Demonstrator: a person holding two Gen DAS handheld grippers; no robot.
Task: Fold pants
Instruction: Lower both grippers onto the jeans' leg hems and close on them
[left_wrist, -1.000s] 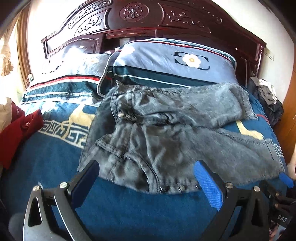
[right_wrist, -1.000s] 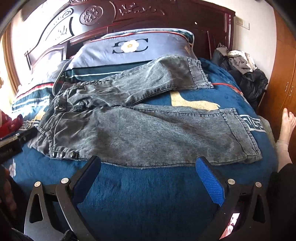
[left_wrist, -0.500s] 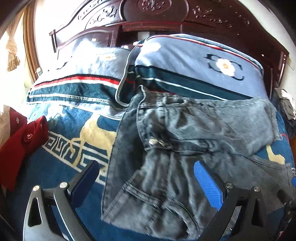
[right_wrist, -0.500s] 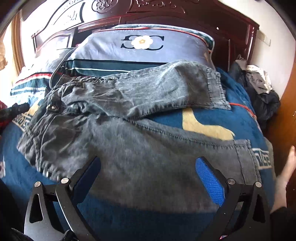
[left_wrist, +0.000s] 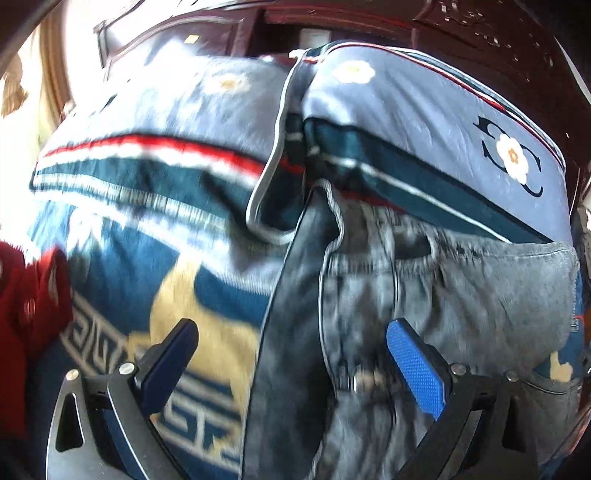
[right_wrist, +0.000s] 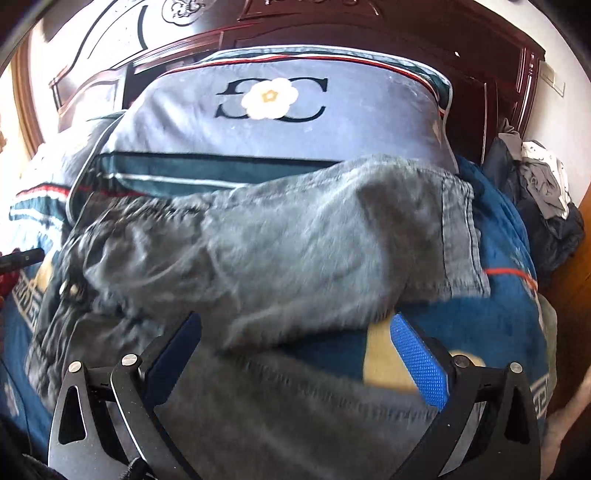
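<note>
Grey denim pants (left_wrist: 461, 295) lie spread on a blue patterned bedspread (left_wrist: 122, 273), waistband to the left, legs running right. My left gripper (left_wrist: 291, 354) is open and empty, low over the waistband edge near the metal button (left_wrist: 360, 380). In the right wrist view the far leg (right_wrist: 295, 236) lies against the pillow and the near leg (right_wrist: 295, 413) passes under my right gripper (right_wrist: 295, 347), which is open and empty. The view is blurred by motion.
Two blue pillows (left_wrist: 424, 122) lean on the dark carved headboard (right_wrist: 332, 26). A red garment (left_wrist: 26, 314) lies at the left edge of the bed. A pile of dark clothes (right_wrist: 539, 199) sits at the right by a wooden cabinet.
Both grippers have moved forward over the pants toward the headboard. The left one has gone from the near waist corner to the button; both stay open.
</note>
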